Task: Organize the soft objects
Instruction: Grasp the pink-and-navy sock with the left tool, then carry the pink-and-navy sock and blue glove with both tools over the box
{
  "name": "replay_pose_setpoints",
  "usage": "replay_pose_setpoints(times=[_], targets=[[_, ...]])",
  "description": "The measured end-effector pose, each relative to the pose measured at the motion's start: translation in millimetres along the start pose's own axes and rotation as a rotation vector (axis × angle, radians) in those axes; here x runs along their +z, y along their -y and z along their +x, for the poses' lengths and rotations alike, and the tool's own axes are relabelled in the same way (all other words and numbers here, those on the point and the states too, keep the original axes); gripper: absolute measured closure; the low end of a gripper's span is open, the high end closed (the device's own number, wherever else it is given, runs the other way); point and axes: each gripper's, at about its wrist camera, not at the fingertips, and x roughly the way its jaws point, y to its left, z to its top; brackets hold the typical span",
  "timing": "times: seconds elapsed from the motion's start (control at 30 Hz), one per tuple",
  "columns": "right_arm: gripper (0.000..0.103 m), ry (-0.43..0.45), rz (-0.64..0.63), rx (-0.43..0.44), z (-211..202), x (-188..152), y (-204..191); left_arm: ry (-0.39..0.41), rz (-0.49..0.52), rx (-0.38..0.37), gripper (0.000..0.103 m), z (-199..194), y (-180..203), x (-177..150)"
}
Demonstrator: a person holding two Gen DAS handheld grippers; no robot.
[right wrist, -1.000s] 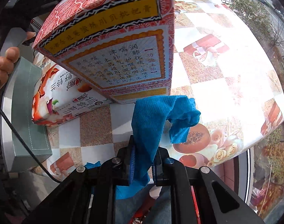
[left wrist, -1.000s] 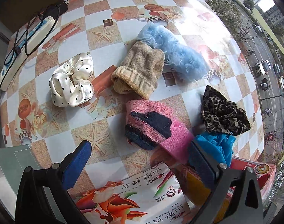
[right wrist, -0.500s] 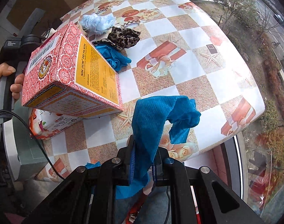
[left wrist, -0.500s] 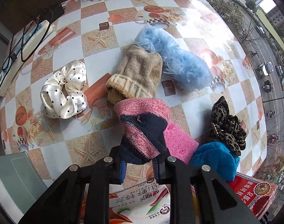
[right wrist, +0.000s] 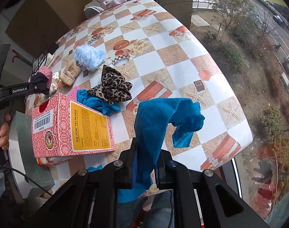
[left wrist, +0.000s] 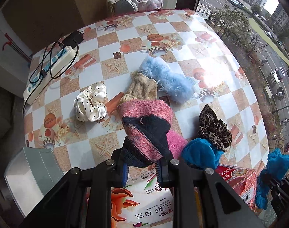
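Observation:
My left gripper (left wrist: 142, 168) is shut on a pink and navy knitted sock (left wrist: 144, 125), lifted above the checked table (left wrist: 182, 30). My right gripper (right wrist: 145, 168) is shut on a blue cloth (right wrist: 159, 117) that hangs over the table's near edge. Lying on the table are a beige sock (left wrist: 142, 88), a fluffy light-blue piece (left wrist: 169, 79), a white dotted scrunchie (left wrist: 91, 102), a leopard scrunchie (left wrist: 213, 127), a second blue cloth (left wrist: 199, 153) and a pink sponge (left wrist: 175, 139). In the right wrist view the left gripper (right wrist: 39, 84) holds the sock at far left.
A red and yellow carton (right wrist: 72, 125) lies on a flowered box (left wrist: 144, 205) at the near edge, beside a grey box (left wrist: 38, 171). A white power strip (left wrist: 49, 72) with black cables lies at the table's left. A person's hand (right wrist: 2, 133) holds the left gripper's handle.
The left gripper closed on the pink and navy sock and lifted it off the table. The right gripper rose and drew back from the red carton, still holding the blue cloth.

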Motion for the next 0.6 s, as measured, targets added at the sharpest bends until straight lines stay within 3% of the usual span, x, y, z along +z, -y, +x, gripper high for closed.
replay_pose_setpoints(times=[0.3,0.6], targets=[[0.087,0.057,-0.066,0.023,-15.0,55.9,-20.6,0.034,-0.101,0.042,0.078,-38.2,-26.7,-25.9],[0.087,0.105,-0.207,0.087,-34.9,86.1,-83.8,0.077,-0.168,0.081,0.078,-69.7,-54.7,-53.7]])
